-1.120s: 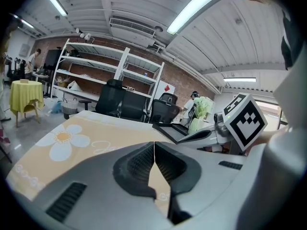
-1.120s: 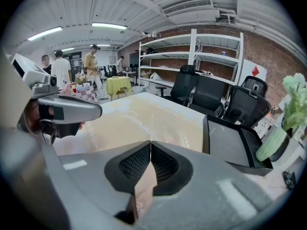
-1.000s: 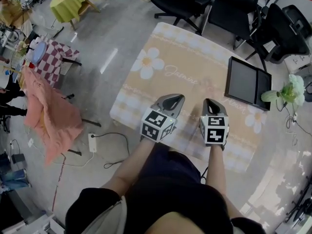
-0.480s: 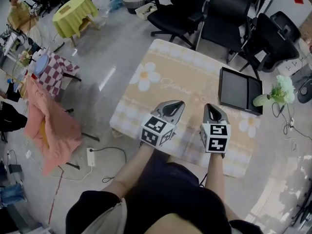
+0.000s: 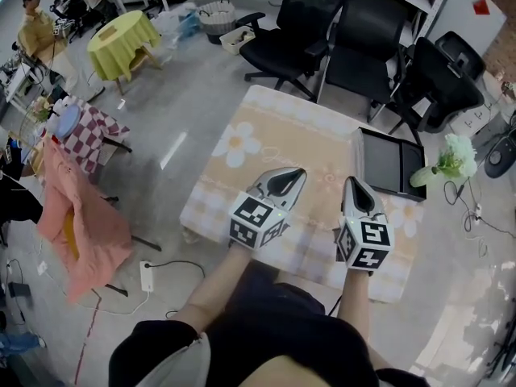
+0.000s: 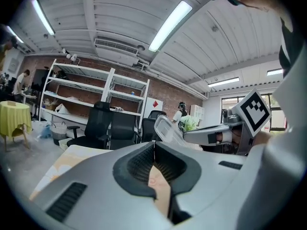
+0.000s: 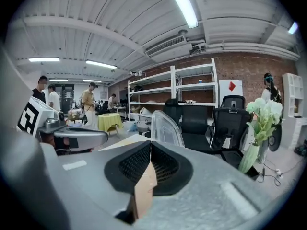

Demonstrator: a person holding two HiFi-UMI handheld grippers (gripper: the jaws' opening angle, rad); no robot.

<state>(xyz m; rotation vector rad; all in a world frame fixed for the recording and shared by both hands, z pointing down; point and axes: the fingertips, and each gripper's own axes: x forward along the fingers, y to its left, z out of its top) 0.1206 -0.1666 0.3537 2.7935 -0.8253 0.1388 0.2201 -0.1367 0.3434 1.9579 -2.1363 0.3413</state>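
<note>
My left gripper (image 5: 292, 172) hovers over the near half of a low table with a beige flower-print cloth (image 5: 282, 135). Its jaws are shut with nothing between them, as the left gripper view (image 6: 154, 143) shows. My right gripper (image 5: 351, 182) is held beside it, about a hand's width to the right, also shut and empty (image 7: 150, 143). Both point away from me and tilt upward, so their cameras take in mostly ceiling. A dark flat tray (image 5: 387, 164) lies at the table's right edge, just beyond the right gripper. Each gripper shows in the other's view: the right gripper (image 6: 225, 133) and the left gripper (image 7: 72, 138).
Three black office chairs (image 5: 355, 39) stand behind the table. A green-white flower vase (image 5: 447, 161) is right of the tray. A pink cloth (image 5: 72, 208), a checked stool (image 5: 89, 123), a yellow-covered table (image 5: 121, 35) and a floor power strip (image 5: 147, 274) lie to the left. People (image 7: 88, 102) stand far off.
Both grippers have tilted upward, so their views show more ceiling and less tabletop. The head view has shifted, showing more of the room behind. Both jaws stayed shut.
</note>
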